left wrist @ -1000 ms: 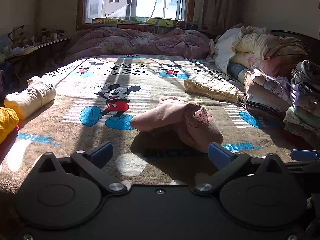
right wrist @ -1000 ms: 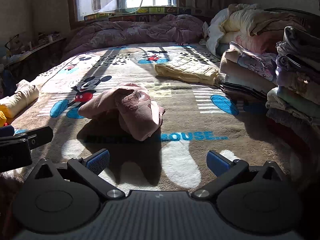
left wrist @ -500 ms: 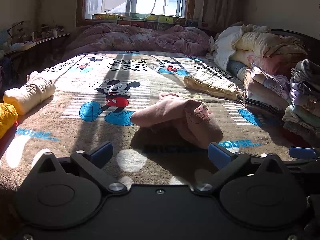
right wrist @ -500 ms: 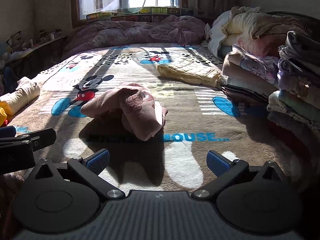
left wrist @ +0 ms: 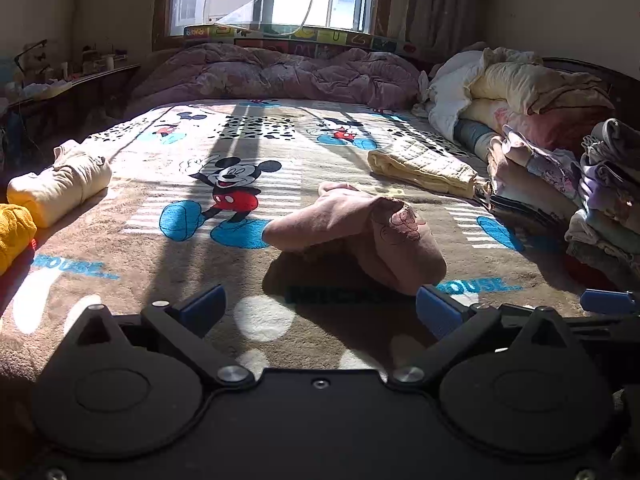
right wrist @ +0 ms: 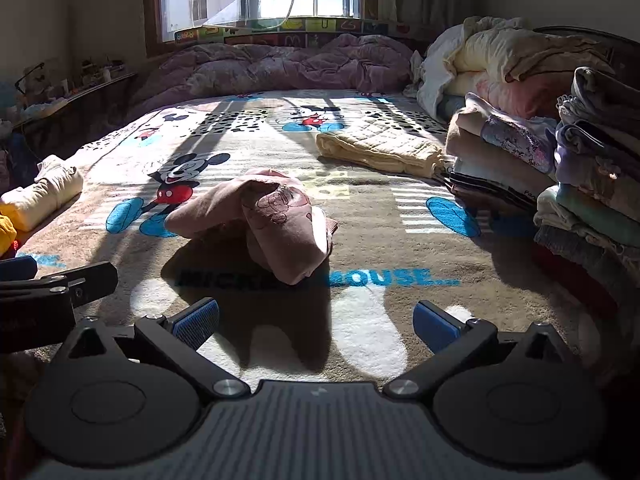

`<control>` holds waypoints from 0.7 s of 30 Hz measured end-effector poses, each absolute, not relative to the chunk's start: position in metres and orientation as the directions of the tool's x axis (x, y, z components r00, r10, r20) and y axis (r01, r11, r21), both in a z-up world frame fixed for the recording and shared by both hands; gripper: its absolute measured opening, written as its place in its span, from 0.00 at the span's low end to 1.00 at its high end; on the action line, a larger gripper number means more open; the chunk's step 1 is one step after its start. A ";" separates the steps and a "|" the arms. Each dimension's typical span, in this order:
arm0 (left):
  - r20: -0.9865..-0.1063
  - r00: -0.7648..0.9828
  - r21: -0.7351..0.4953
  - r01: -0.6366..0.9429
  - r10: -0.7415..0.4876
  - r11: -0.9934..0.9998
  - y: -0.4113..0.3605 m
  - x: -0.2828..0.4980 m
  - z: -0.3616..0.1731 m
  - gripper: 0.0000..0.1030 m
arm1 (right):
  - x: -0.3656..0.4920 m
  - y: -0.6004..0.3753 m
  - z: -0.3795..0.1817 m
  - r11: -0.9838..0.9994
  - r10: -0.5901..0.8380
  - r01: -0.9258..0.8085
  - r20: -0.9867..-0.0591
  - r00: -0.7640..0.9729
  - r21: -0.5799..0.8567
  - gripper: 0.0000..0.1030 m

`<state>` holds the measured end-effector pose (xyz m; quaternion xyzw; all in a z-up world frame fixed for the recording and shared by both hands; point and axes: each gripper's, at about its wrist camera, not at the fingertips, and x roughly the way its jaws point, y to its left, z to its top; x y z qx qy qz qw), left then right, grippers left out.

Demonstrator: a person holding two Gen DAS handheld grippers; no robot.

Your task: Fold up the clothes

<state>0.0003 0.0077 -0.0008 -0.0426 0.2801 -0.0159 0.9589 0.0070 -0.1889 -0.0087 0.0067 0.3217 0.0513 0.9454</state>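
Note:
A crumpled pink garment (left wrist: pixel 360 236) with a Mickey outline print lies in a heap on the Mickey Mouse blanket (left wrist: pixel 224 152). It also shows in the right wrist view (right wrist: pixel 264 220). My left gripper (left wrist: pixel 318 308) is open and empty, low over the blanket just short of the garment. My right gripper (right wrist: pixel 316 320) is open and empty, a little further back from the garment. The left gripper's side shows at the left edge of the right wrist view (right wrist: pixel 52 288).
A stack of folded clothes (right wrist: pixel 560 168) lines the right side. A folded yellow quilted piece (right wrist: pixel 380 148) lies beyond the garment. Rolled cream (left wrist: pixel 60 188) and yellow (left wrist: pixel 14 232) clothes sit at the left. A purple duvet (left wrist: pixel 272 72) is bunched under the window.
Both grippers have drifted slightly; the garment looks a little further off in both views. Both stay open and the garment has not moved.

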 end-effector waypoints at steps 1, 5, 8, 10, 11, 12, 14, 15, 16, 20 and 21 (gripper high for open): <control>-0.536 0.843 -0.091 0.006 -0.054 0.996 0.008 0.000 0.000 1.00 | 0.007 -0.189 -0.008 0.995 0.102 -0.093 -0.607 0.788 0.047 0.99; -0.536 0.843 -0.090 0.003 -0.051 0.996 0.008 0.000 0.002 1.00 | 0.006 -0.188 -0.006 0.994 0.106 -0.094 -0.606 0.788 0.051 0.99; -0.535 0.843 -0.094 -0.002 -0.049 0.996 0.010 0.001 0.004 1.00 | 0.007 -0.188 -0.004 0.994 0.108 -0.096 -0.606 0.788 0.052 0.99; -0.533 0.845 -0.096 -0.005 -0.047 0.995 0.010 0.000 0.005 1.00 | 0.007 -0.186 -0.004 0.994 0.112 -0.101 -0.605 0.789 0.052 0.99; -0.533 0.845 -0.096 -0.005 -0.047 0.995 0.011 0.000 0.004 1.00 | 0.008 -0.186 -0.003 0.993 0.114 -0.103 -0.603 0.790 0.053 0.99; -0.534 0.844 -0.095 -0.006 -0.046 0.996 0.011 0.000 0.005 1.00 | 0.008 -0.186 -0.002 0.993 0.115 -0.104 -0.600 0.792 0.054 0.99; -0.534 0.845 -0.090 -0.006 -0.043 0.996 0.010 0.000 0.006 1.00 | 0.007 -0.185 -0.002 0.993 0.112 -0.102 -0.591 0.799 0.050 0.99; -0.533 0.845 -0.088 -0.007 -0.042 0.996 0.010 0.000 0.006 1.00 | 0.007 -0.184 -0.002 0.993 0.111 -0.104 -0.591 0.799 0.046 0.99; -0.532 0.846 -0.087 -0.007 -0.040 0.996 0.010 0.000 0.007 1.00 | 0.007 -0.183 -0.003 0.993 0.110 -0.106 -0.591 0.799 0.041 0.99; -0.531 0.846 -0.084 -0.011 -0.036 0.996 0.009 0.000 0.009 1.00 | 0.010 -0.183 -0.005 0.992 0.123 -0.115 -0.590 0.798 0.051 0.99; -0.533 0.846 -0.081 -0.011 -0.034 0.997 0.009 0.000 0.009 1.00 | 0.011 -0.184 -0.004 0.991 0.132 -0.118 -0.587 0.799 0.062 0.99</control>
